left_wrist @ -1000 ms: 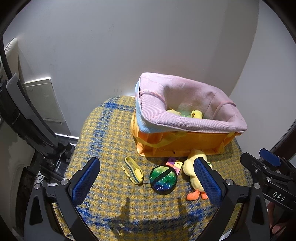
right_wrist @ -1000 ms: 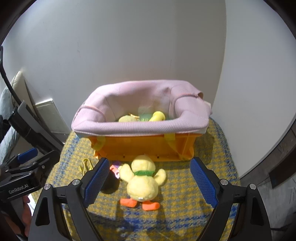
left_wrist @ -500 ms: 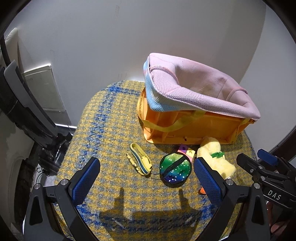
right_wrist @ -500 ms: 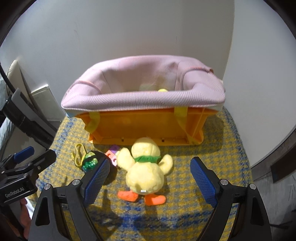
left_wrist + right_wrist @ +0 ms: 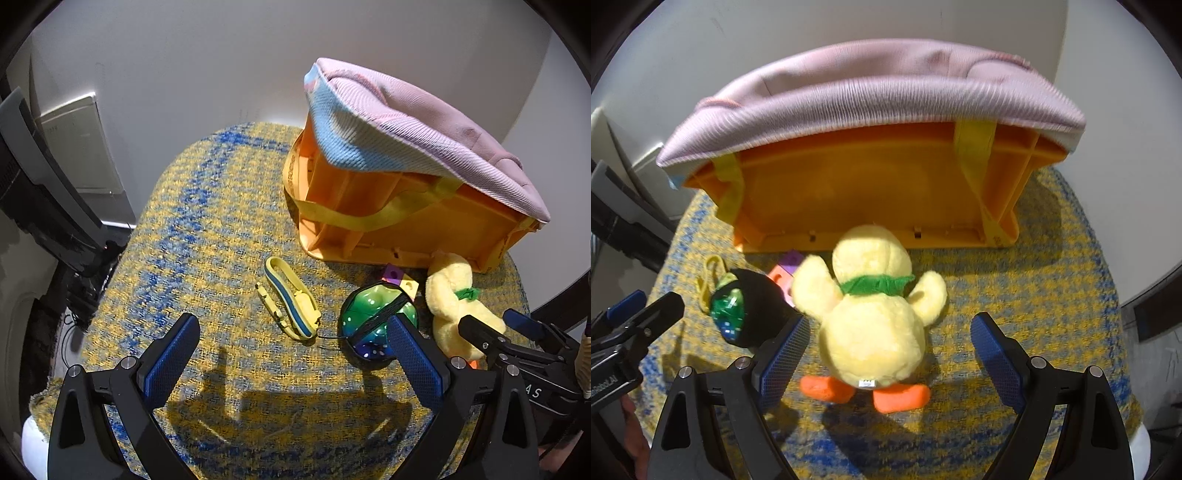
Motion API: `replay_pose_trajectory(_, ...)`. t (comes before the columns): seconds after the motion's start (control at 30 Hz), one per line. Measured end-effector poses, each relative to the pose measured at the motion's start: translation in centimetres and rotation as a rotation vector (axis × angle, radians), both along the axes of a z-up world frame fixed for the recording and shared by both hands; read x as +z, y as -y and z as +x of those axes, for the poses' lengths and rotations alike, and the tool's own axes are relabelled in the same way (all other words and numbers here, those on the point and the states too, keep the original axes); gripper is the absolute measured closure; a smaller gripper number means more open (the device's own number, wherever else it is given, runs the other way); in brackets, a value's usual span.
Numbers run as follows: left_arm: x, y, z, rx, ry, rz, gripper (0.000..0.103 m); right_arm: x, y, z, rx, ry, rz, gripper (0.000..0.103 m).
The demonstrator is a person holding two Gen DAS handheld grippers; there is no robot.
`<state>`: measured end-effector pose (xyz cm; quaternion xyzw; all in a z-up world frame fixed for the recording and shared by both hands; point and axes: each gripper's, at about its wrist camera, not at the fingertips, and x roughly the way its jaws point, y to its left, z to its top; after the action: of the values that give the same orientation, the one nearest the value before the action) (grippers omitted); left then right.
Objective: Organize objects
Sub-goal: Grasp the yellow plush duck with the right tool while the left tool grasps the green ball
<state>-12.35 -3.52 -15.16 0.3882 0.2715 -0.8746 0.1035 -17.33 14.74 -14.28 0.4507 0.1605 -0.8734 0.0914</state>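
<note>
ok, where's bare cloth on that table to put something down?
Free: the left stretch of the checked cloth, between the orange bin and the table's left edge; also right of the plush duck. Crowded: in front of the bin, with yellow strap, green ball, small blocks and duck close together.

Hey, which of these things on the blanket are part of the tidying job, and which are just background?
Job: plush duck, green ball, yellow strap, toy blocks, orange basket, right hand-held gripper.
Background: checked blanket, wall panel.
</note>
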Motion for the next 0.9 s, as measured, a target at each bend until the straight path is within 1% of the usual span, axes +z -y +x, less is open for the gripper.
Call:
replay_pose_trajectory(0.03,-0.2,0.0,-0.1,-0.013,-0.015,-0.008,0.000,-0.3,0.1,-0.2,-0.003,0.007,0.003,0.014)
replay_pose_trajectory(0.17,-1.1,0.2,-0.3,-0.015,-0.006,-0.005,0.000,-1.4,0.4,-0.7,-0.005,0.031,0.018,0.014)
replay_pose_trajectory(0.3,-1.8,0.2,-0.4,-0.029,-0.002,0.021,0.000,-2.4,0.6,-1.2,-0.010,0.061,0.022,0.015)
replay_pose_trajectory(0.33,-2.0,0.3,-0.5,-0.031,0.000,0.023,0.000,-2.5,0.6,-1.2,-0.010,0.066,0.022,0.020)
replay_pose_trajectory(0.37,-2.1,0.2,-0.5,-0.037,0.000,0.028,0.000,-2.7,0.6,-1.3,-0.010,0.075,0.021,0.030)
replay_pose_trajectory(0.43,-2.1,0.0,-0.5,-0.041,0.001,0.024,0.000,-3.1,0.5,-1.4,-0.007,0.098,0.012,0.040)
replay_pose_trajectory(0.53,-1.9,-0.3,-0.4,-0.047,-0.001,0.010,0.000,-2.9,0.4,-1.1,0.004,0.092,0.013,0.045)
replay_pose_trajectory(0.67,-1.4,-0.7,-0.3,-0.058,-0.010,-0.009,0.000,-2.5,0.3,-0.5,0.014,0.077,0.016,0.047)
replay_pose_trajectory(0.9,0.0,-1.9,-0.4,-0.081,-0.032,-0.031,0.000,-0.7,-1.1,0.8,0.000,0.037,-0.001,0.047)
